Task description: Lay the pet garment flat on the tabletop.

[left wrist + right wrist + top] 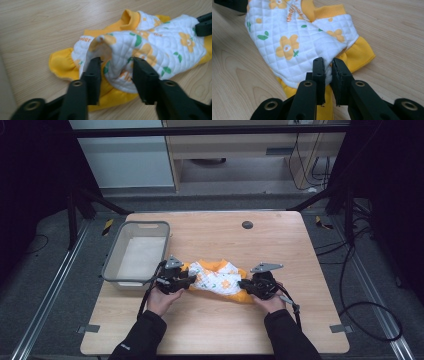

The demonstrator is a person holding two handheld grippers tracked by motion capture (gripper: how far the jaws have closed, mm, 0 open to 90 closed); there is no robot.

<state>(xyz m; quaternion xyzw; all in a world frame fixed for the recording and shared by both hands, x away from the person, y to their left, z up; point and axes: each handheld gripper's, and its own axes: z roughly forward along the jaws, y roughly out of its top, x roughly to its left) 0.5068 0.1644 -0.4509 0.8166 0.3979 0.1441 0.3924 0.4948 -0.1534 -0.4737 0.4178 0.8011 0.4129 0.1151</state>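
1. A small quilted white garment (216, 279) with orange flowers, green leaves and yellow-orange trim lies crumpled on the light wooden desk (280, 240), near the middle of its front half, between the two hands.
2. The left hand-held gripper (189, 281) sits at the garment's left end. In the left gripper view (117, 72) its jaws stand moderately apart, with a raised fold of the quilted cloth between them; the pads do not press on it, though the left jaw's tip is close against the fold's edge.
3. The right hand-held gripper (243, 285) is at the garment's right end. In the right gripper view (328, 68) its jaws are narrow and pinch the cloth's edge, where the white quilting meets the yellow-orange hem.
4. In the left gripper view a yellow-orange ribbed collar stands up at the garment's far side, and the other gripper's black jaws meet the cloth at the upper right corner.
5. A grey mesh-walled rectangular basket (112, 260) with a pale floor sits at the desk's left edge, just beside the left gripper and apart from the garment.
6. A dark round grommet (247, 225) is set in the desk top, well behind the garment.
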